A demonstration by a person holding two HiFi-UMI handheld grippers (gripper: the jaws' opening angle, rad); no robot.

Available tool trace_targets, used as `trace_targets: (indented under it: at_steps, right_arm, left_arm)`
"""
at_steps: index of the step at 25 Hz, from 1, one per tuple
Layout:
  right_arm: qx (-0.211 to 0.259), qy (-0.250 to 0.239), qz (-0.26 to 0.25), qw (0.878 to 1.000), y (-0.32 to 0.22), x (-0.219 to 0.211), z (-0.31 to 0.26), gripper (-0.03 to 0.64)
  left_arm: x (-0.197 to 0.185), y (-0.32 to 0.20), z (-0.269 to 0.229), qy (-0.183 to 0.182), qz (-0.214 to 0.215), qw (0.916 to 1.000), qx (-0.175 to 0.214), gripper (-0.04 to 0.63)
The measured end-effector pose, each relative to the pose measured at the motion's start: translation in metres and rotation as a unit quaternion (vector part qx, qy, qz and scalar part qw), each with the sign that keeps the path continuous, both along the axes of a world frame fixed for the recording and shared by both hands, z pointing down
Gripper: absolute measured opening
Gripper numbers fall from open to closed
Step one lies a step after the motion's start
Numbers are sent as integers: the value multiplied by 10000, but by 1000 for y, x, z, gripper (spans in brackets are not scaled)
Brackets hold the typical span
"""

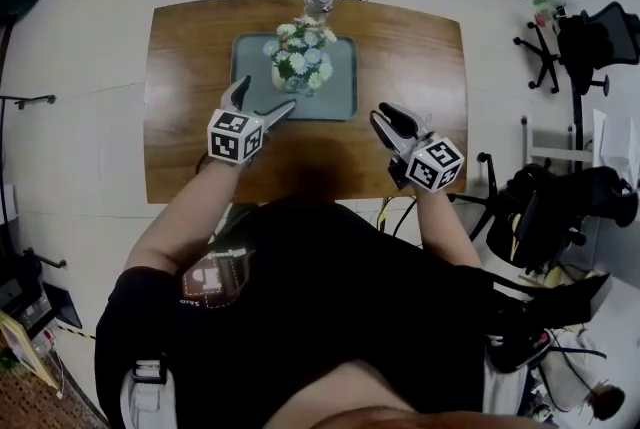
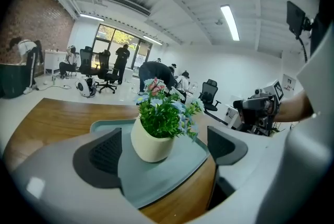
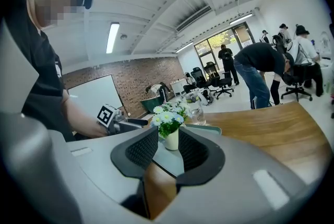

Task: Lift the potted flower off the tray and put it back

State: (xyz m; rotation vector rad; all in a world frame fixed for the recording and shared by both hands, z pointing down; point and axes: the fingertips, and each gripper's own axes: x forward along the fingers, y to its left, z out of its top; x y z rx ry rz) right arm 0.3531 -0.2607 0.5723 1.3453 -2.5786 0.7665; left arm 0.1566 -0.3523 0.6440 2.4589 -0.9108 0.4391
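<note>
The potted flower [image 1: 297, 65], a cream pot with white, blue and pink blooms, stands upright in the middle of the grey-green tray [image 1: 342, 97] on the wooden table. My left gripper [image 1: 262, 97] is at the tray's near left edge, open wide. In the left gripper view the pot [image 2: 151, 142] sits on the tray [image 2: 172, 178] just ahead of the pads, untouched. My right gripper [image 1: 388, 115] hovers over the table to the right of the tray, jaws only narrowly apart and empty. In the right gripper view the pot [image 3: 171, 139] shows far off through that gap.
A clear glass jar [image 1: 318, 2] stands just behind the tray at the table's far edge. Bare wood [image 1: 420, 57] lies on both sides of the tray. Office chairs [image 1: 590, 37] and people are on the floor beyond the table.
</note>
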Motion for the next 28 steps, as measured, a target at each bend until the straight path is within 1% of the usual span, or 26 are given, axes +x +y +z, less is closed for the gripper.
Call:
trace_targets:
  at_steps: [4,7,9,12,15,18,19,23,28]
  right_arm:
    - [-18,36,30,10000,2,7,4,135]
    - [-51,212,-28,9998,-1,-3,16,143]
    - [-50,431,-24,9991,-11,-18,31,180]
    - [-103,741,65,9972,-34,-50,60,286]
    - [-200,1020,59,9946,-60,-92,95,374]
    - [-234,1402,194,9897,-91,-133,127,529]
    - [-265,1503,318,9878,-101,-142,135,556]
    - [-396,1687,934,9804,-135,-156,152,596]
    - [-549,1786,1422,9720,-156,-151,165,597]
  left_arm:
    - [19,-3,7,106,-35,9998,-147,497]
    - [15,5,4,239,-101,9994,-233,497]
    - [6,11,2,297,-153,9991,-278,497]
    - [-19,18,-1,338,-295,9984,-336,497]
    - [-49,19,-1,339,-450,9979,-310,496]
    - [-85,20,6,308,-586,9974,-294,496]
    - [-99,22,9,303,-646,9969,-317,495]
    - [-147,33,19,388,-919,9940,-457,495]
    - [-187,42,25,507,-1136,9906,-567,496]
